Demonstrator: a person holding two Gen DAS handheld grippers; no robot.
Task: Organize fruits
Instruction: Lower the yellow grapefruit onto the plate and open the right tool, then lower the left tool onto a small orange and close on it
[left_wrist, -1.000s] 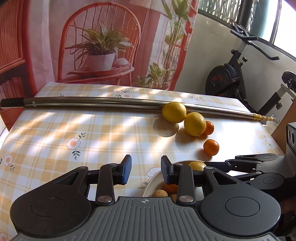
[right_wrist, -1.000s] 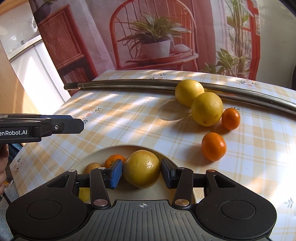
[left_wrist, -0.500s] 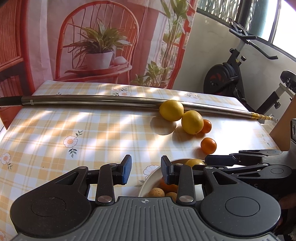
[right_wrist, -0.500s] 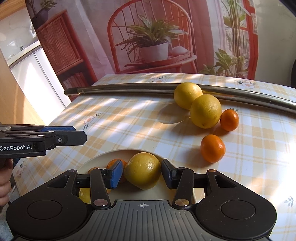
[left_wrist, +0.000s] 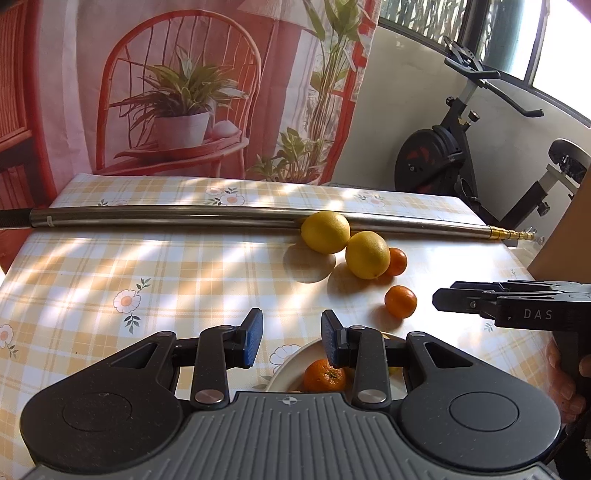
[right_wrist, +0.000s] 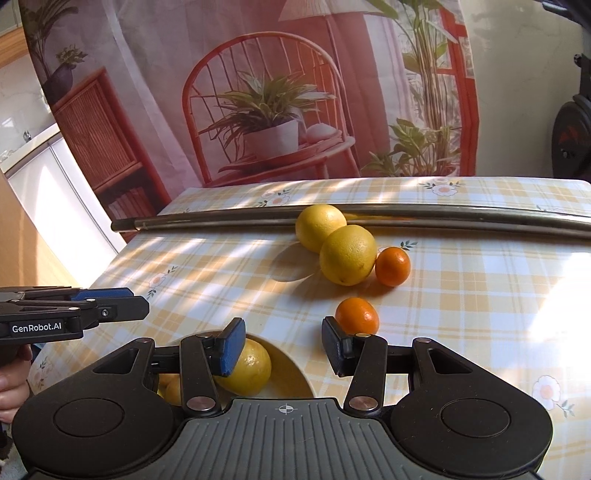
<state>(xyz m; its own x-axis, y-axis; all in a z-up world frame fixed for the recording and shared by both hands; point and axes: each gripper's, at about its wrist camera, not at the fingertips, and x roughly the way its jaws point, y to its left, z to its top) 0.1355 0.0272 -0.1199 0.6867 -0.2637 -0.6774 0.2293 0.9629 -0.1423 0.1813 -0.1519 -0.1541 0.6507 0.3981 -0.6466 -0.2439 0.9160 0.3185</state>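
Surface (right_wrist: 480, 295) under a yellow checked cloth with flower prints carries everything. A long metal pole (right_wrist: 443, 214) lies across its far side. Near the front edge sits a pale plate (right_wrist: 291, 373), holding a big yellow fruit (right_wrist: 251, 365) in the right wrist view and a small orange (left_wrist: 325, 374) in the left wrist view. The left claw (left_wrist: 291, 338) hovers over the plate's near rim, released, its blue pads apart with nothing between them. The right claw (right_wrist: 282, 345) is also released and empty, its left pad just in front of the yellow fruit on the plate. Two lemons (right_wrist: 321, 225) (right_wrist: 347, 254) rest touching each other, the far one against the pole. One tangerine (right_wrist: 392, 266) sits just beside the nearer lemon; another tangerine (right_wrist: 357, 315) lies alone, between that group and the plate.
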